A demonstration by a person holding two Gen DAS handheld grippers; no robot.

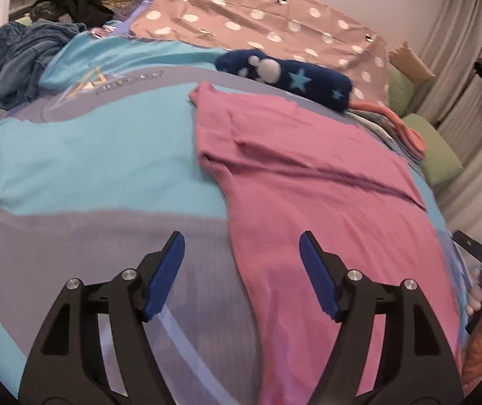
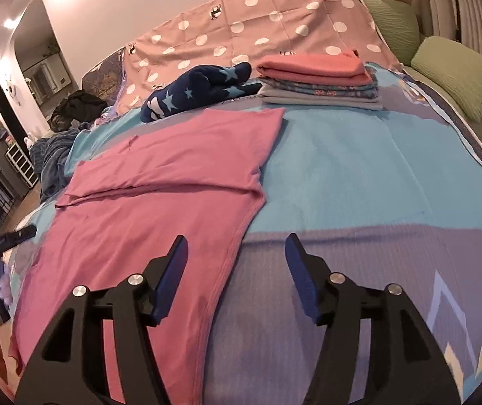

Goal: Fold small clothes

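A pink garment (image 1: 325, 202) lies spread flat on the bed, its far part folded over once; it also shows in the right wrist view (image 2: 160, 185). My left gripper (image 1: 241, 246) is open and empty, hovering over the garment's near left edge, its right finger over the cloth. My right gripper (image 2: 235, 246) is open and empty over the garment's near right edge, its left finger over the cloth. A stack of folded clothes (image 2: 318, 81) sits at the far side of the bed.
A navy star-patterned garment (image 1: 288, 74) lies beyond the pink one, also seen in the right wrist view (image 2: 200, 84). A heap of dark clothes (image 1: 38, 57) is at the far left. Green cushions (image 2: 456, 71) line the right. A spotted pink sheet (image 2: 257, 30) lies behind.
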